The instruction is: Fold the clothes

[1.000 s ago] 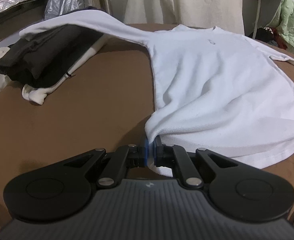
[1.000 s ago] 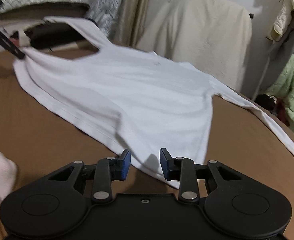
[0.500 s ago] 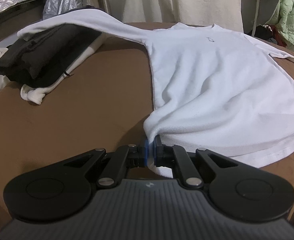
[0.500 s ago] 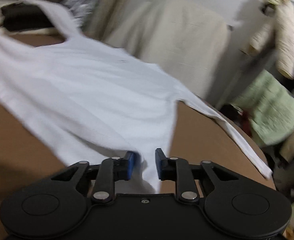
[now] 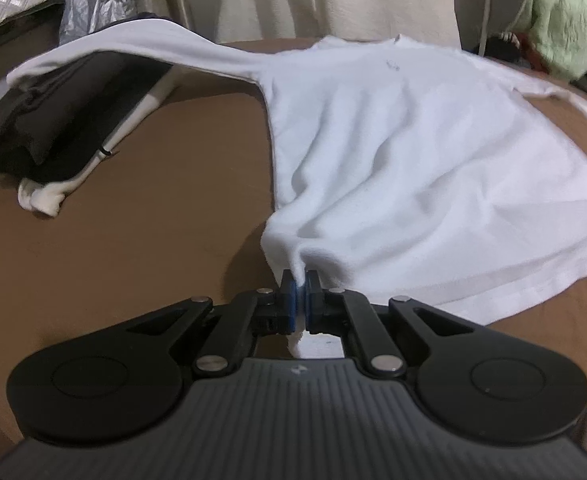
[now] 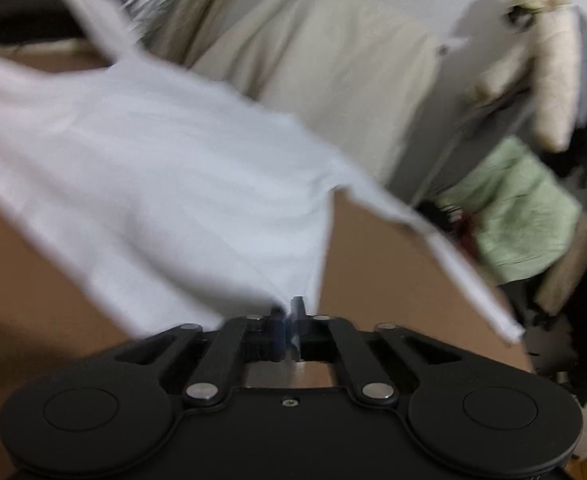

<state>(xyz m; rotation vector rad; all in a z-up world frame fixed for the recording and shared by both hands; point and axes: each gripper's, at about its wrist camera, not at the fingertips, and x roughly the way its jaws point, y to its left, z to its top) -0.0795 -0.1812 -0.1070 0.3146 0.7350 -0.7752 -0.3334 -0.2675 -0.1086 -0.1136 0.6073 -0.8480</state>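
A white long-sleeved shirt lies spread on the brown table, collar at the far side. My left gripper is shut on the shirt's near left hem corner, and the cloth bunches up from its pads. One sleeve drapes over a dark pile at the far left. In the blurred right wrist view the same shirt fills the left half, and my right gripper is shut on its near right hem corner. The other sleeve trails off to the right.
A stack of folded dark and cream clothes sits at the table's far left. Cream fabric hangs behind the table. A pale green quilted garment and other clothes hang at the right. Bare brown table shows beside the shirt.
My right gripper moved forward to the shirt's right hem corner and shut on it. The left gripper kept its hold on the left corner and pulled the cloth slightly.
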